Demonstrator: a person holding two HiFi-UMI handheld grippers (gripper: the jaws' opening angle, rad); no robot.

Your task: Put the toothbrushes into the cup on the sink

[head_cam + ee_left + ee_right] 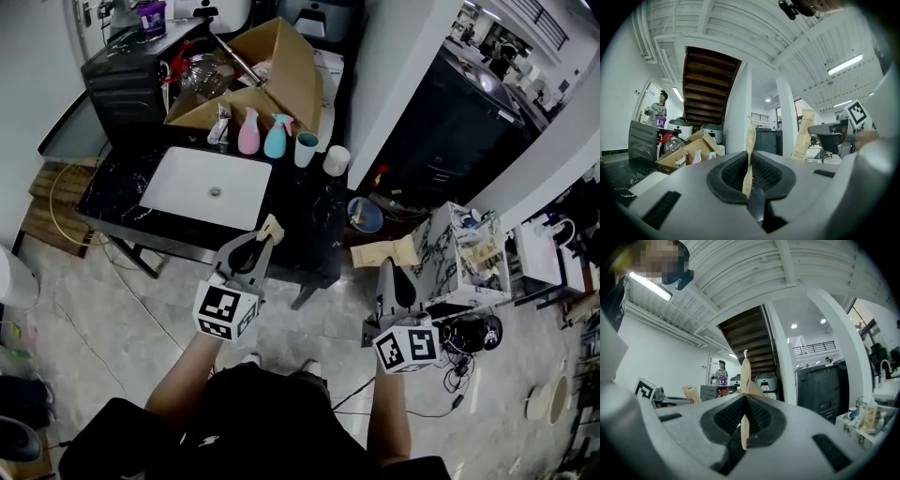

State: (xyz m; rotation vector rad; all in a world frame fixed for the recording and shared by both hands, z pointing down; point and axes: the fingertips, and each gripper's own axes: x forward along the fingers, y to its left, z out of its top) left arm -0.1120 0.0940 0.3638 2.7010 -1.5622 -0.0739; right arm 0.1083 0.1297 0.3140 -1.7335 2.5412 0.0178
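Left gripper (750,174): jaws nearly closed, pinching a flat paper toothbrush pack (749,140) edge-on, most of it sticking out past the tips. Right gripper (744,420): same, clamped on a second pack (745,373).

Both are off the counter (300,220), over the floor at its 6 o'clock side. Two candidates are on it, a teal cup (307,148) and a white cup (336,159), at 2 o'clock from the sink basin (211,183) and about 1 o'clock from the left gripper. I can't tell which one is meant.

Risks:
- The packs are thin and held near one end, so they'll likely pivot or slip in the pads on the reach.
- The cups look light and the mouths small. A pack catching the rim could tip one.
- The spray bottles (262,133) stand just beside the teal cup at its 9 o'clock, easy to knock on approach.
- Head view is too coarse to judge the right pack's angle.
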